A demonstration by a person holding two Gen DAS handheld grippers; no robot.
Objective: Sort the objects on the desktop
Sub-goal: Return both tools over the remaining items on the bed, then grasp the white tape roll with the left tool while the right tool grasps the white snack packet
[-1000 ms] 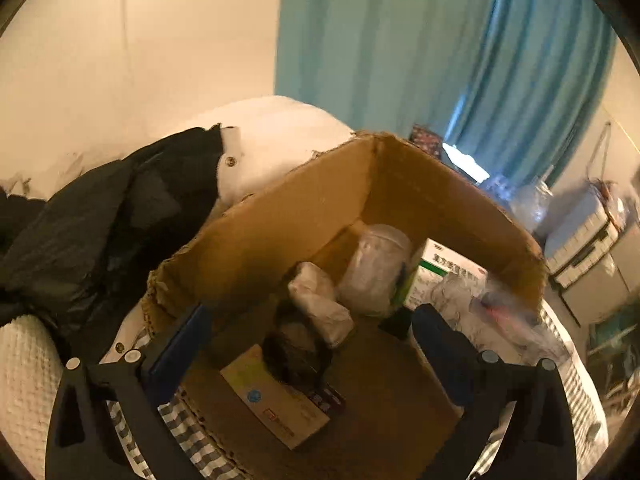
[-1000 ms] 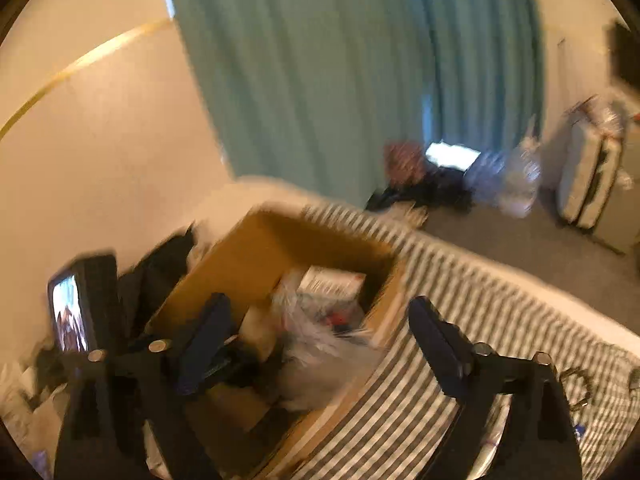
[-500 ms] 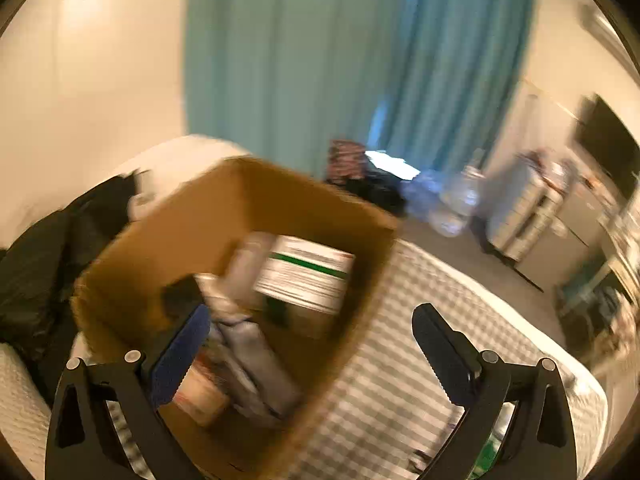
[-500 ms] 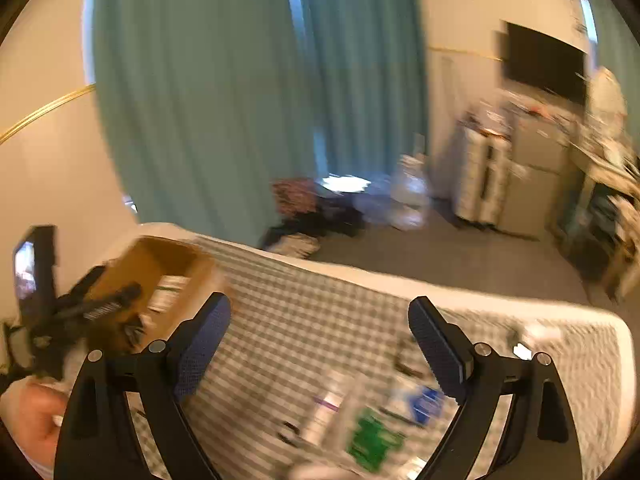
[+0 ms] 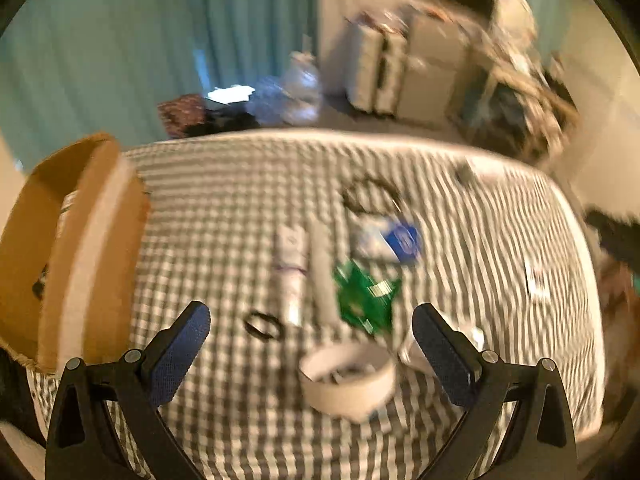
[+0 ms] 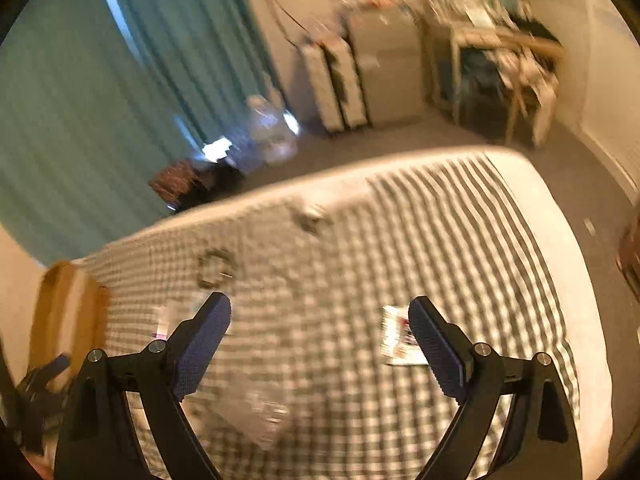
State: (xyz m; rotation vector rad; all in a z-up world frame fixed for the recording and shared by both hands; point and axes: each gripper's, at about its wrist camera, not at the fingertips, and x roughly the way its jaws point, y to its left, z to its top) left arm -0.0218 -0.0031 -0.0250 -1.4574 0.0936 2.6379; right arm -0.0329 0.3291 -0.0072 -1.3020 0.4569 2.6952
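Both views are blurred by motion. My left gripper (image 5: pixel 311 318) is open and empty above the checked cloth (image 5: pixel 224 208). Under it lie a white tape roll (image 5: pixel 347 380), a small black ring (image 5: pixel 263 326), a white tube (image 5: pixel 291 270), a white stick (image 5: pixel 323 268), a green packet (image 5: pixel 366 300) and a blue-and-white packet (image 5: pixel 394 238). The cardboard box (image 5: pixel 76 248) stands at the left edge. My right gripper (image 6: pixel 319 320) is open and empty over the cloth (image 6: pixel 340 264); a small printed card (image 6: pixel 398 340) lies by its right finger, a clear wrapper (image 6: pixel 260 412) low down, the box (image 6: pixel 66 316) at the left.
A dark ring (image 5: pixel 370 196) lies farther back on the cloth, seen too as a ring (image 6: pixel 216 268) in the right wrist view. Beyond the bed edge are teal curtains (image 5: pixel 120 52), bags on the floor (image 5: pixel 296 92) and white cabinets (image 5: pixel 400 72). The right gripper's dark body (image 5: pixel 612 232) shows at the right edge.
Both grippers swung right, away from the cardboard box and out over the checked cloth. The box went from centre to the left edge in both views; loose objects came into sight. Jaws stayed open.
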